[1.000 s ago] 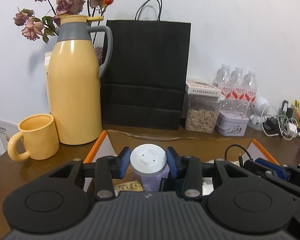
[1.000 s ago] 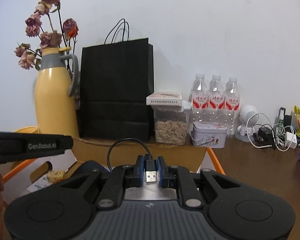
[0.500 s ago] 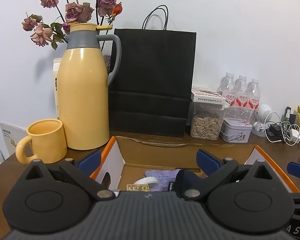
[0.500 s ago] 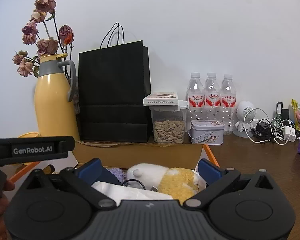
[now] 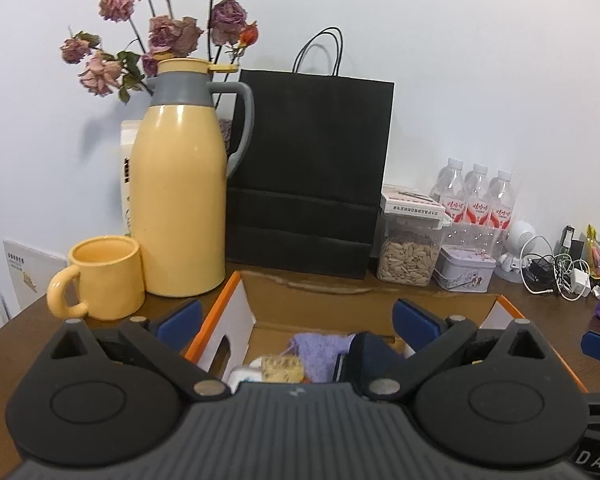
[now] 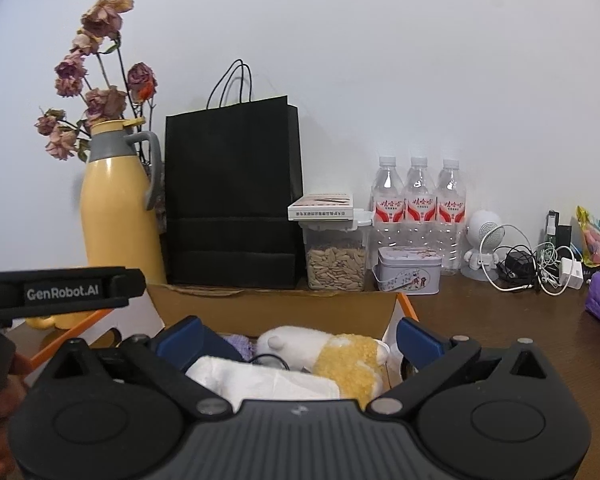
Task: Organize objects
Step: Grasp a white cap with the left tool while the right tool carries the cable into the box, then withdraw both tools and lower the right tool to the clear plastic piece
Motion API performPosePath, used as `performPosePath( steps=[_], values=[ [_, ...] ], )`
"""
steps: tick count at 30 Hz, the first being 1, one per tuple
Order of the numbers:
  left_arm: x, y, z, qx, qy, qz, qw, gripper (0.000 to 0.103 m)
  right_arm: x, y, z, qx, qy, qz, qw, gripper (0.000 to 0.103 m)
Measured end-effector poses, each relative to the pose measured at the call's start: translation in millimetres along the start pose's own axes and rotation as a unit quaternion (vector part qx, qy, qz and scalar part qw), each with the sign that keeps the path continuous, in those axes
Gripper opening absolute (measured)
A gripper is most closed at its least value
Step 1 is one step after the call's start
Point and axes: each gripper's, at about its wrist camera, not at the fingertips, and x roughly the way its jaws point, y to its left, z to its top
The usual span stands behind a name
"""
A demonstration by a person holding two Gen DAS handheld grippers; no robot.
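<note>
Cardboard box open on top; I see clear entry from above, though its floor is crowded: plush toy, tissue, purple cloth. Behind its back wall stand the black bag, seed jar and tin. Left side blocked by thermos and mug. Bare table right of box, up to the cable tangle.
</note>
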Motion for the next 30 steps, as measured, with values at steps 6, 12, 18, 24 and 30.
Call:
performPosePath(
  steps=[6, 12, 18, 24, 30],
  values=[
    [-27, 10, -16, 0.002, 0.005, -0.001, 1.0, 0.103, -24, 0, -14, -0.02, 0.005, 0.001, 1.0, 0.103],
    [-52, 17, -37, 0.012, 0.013, -0.012, 0.9998, 0.103, -51, -5, -31, -0.026, 0.008, 0.003, 1.0, 0.103],
    [-63, 21, -54, 0.023, 0.039, -0.012, 0.9989, 0.103, -70, -8, -46, -0.033, 0.025, 0.01, 0.999, 0.103],
    [-70, 29, -71, 0.034, 0.074, -0.015, 0.9966, 0.103, -76, -5, -61, -0.044, 0.059, 0.023, 0.997, 0.103],
    [-71, 42, -79, 0.026, 0.096, -0.017, 0.9949, 0.103, -75, 5, -71, -0.065, 0.09, 0.036, 0.993, 0.102]
  ],
)
